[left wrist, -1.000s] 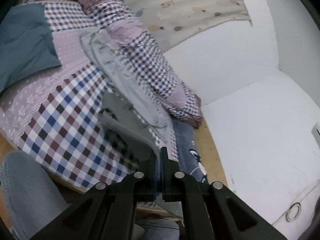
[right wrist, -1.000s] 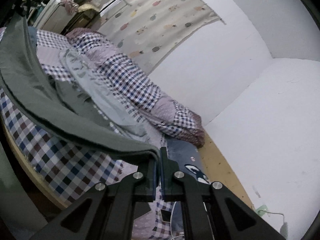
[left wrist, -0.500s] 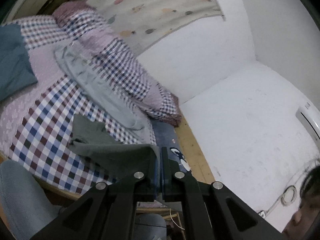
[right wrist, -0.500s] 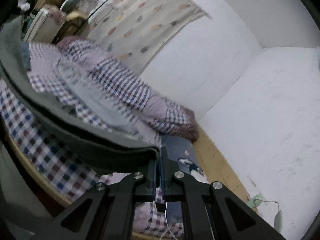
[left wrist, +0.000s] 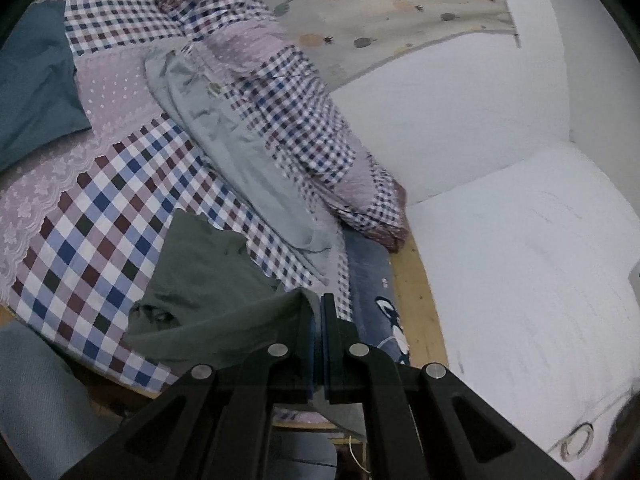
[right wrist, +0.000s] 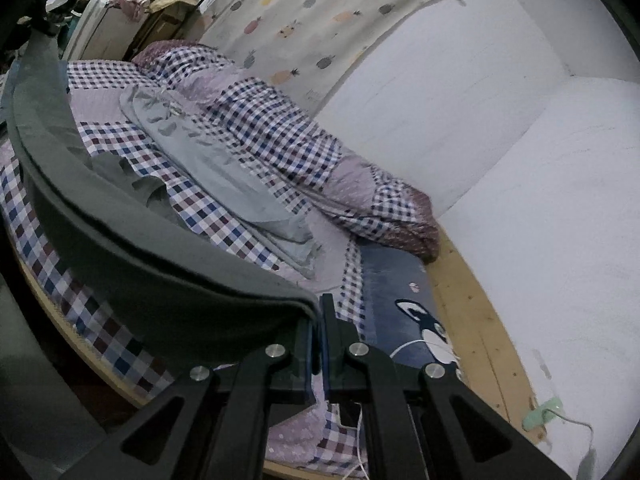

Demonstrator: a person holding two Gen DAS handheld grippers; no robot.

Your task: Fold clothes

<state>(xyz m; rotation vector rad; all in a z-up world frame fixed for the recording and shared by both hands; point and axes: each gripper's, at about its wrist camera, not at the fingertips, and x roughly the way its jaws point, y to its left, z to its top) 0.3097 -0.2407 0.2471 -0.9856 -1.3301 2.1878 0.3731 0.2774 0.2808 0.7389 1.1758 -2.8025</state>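
Dark green garment (right wrist: 132,240) hangs stretched between both claws, long edge running leftward from the right gripper (right wrist: 318,320); its lower part rests on the checked bedspread (left wrist: 92,216). Left gripper (left wrist: 318,320) clamped on the opposite corner (both jaws pinched tight on cloth). Bed lies ahead.

The left tool (left wrist: 319,312) was clamped tight, its two black fingers (left wrist: 298,332) pressed together on a fold of dark green cloth (left wrist: 208,280). The right tool (right wrist: 319,312) was likewise closed, pinching the same cloth's taut edge between its fingers.
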